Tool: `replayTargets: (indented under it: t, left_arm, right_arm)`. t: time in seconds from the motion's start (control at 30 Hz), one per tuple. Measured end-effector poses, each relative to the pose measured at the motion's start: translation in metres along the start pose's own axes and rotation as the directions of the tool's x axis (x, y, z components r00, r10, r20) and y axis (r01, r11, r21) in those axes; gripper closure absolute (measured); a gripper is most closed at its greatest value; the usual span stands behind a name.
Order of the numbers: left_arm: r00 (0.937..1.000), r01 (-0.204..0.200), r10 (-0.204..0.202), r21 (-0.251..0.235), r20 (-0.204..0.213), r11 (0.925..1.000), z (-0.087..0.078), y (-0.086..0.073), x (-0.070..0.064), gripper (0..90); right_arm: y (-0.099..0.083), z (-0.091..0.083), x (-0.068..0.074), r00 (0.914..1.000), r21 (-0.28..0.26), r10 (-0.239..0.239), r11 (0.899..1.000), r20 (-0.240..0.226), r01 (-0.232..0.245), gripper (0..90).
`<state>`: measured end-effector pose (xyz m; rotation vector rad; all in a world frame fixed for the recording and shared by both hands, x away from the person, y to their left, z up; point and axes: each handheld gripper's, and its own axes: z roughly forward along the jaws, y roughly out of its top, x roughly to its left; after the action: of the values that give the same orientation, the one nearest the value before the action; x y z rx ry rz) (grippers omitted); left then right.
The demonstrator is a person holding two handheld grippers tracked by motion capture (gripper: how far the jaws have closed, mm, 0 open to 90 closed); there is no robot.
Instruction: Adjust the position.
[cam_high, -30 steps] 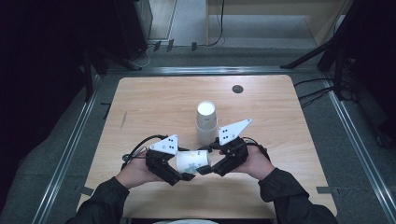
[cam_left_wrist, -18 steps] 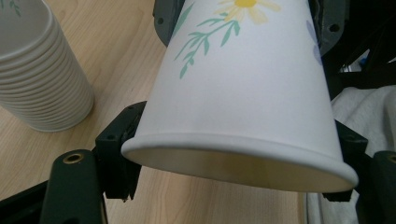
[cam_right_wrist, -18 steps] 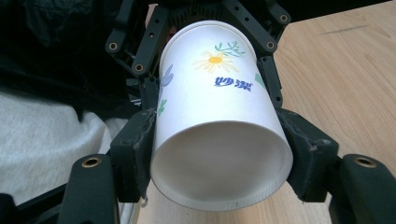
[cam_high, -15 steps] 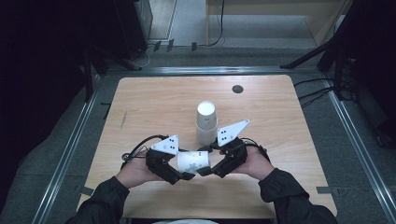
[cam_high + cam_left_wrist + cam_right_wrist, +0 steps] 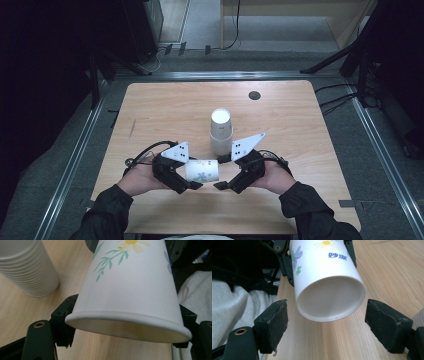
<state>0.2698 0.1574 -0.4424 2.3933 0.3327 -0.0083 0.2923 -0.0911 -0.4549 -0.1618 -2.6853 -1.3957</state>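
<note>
A white paper cup [image 5: 202, 170] printed with flowers lies level above the table's near edge, between my two grippers. My left gripper [image 5: 192, 176] is shut on it: in the left gripper view both jaws press the sides of the paper cup [image 5: 130, 290] just behind its open rim, at my left gripper [image 5: 125, 325]. My right gripper [image 5: 222, 173] is open. In the right gripper view the cup [image 5: 329, 287] points its recessed base at the camera, and my right gripper [image 5: 330, 323] has a pad on either side with a gap to the cup wall.
An upside-down stack of white cups [image 5: 220, 131] stands mid-table just behind the grippers, and it also appears as the stack [image 5: 27, 267] in the left gripper view. A dark round hole [image 5: 254, 95] sits at the far right of the wooden table [image 5: 310, 150].
</note>
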Motion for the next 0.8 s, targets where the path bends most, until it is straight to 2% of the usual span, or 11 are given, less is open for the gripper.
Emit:
replayTargets:
  t: [0.17,0.27,0.33,0.43,0.53,0.63,0.67,0.7,0.8]
  left_arm:
    - [0.9991,-0.042,0.042,0.085,0.001,0.9955,0.01,0.008,0.0,24.1]
    - [0.9992,-0.037,0.036,0.105,0.015,0.9938,0.013,0.011,0.0,24.1]
    - [0.9992,-0.007,0.002,0.134,0.041,0.9909,0.017,0.015,0.003,24.1]
    - [0.9994,-0.014,0.008,0.185,0.032,0.9826,0.022,0.021,0.003,24.1]
    - [0.9993,-0.026,0.02,0.203,0.032,0.9788,0.026,0.024,0.001,24.1]
    - [0.9979,-0.063,0.057,0.243,0.03,0.9679,0.033,0.029,-0.003,24.0]
    - [0.9979,-0.063,0.057,0.243,0.03,0.9679,0.033,0.029,-0.003,24.0]
    - [0.9971,-0.076,0.072,0.26,0.025,0.9625,0.037,0.031,-0.004,24.0]
    - [0.9953,-0.096,0.095,0.276,0.017,0.9563,0.041,0.033,-0.006,23.9]
  right_arm:
    - [-0.004,0.0,0.004,0.9999,0.024,-0.006,1.0,0.016,0.006,20.8]
    - [-0.006,0.0,0.005,0.9997,0.035,-0.005,0.999,0.024,0.005,21.7]
    - [-0.01,-0.001,0.005,0.9991,0.056,-0.004,0.998,0.041,0.002,22.3]
    - [-0.014,-0.001,0.007,0.9986,0.075,0.003,0.997,0.053,-0.007,22.3]
    - [-0.016,0.0,0.007,0.9981,0.082,-0.004,0.997,0.061,-0.001,22.3]
    - [-0.018,0.002,0.01,0.998,0.103,-0.006,0.995,0.063,-0.001,22.3]
    - [-0.018,0.002,0.01,0.998,0.103,-0.006,0.995,0.063,-0.001,22.3]
    - [-0.019,0.004,0.011,0.9983,0.117,-0.008,0.993,0.058,0.001,22.5]
    - [-0.021,0.009,0.013,0.9981,0.142,-0.02,0.99,0.058,0.011,22.7]
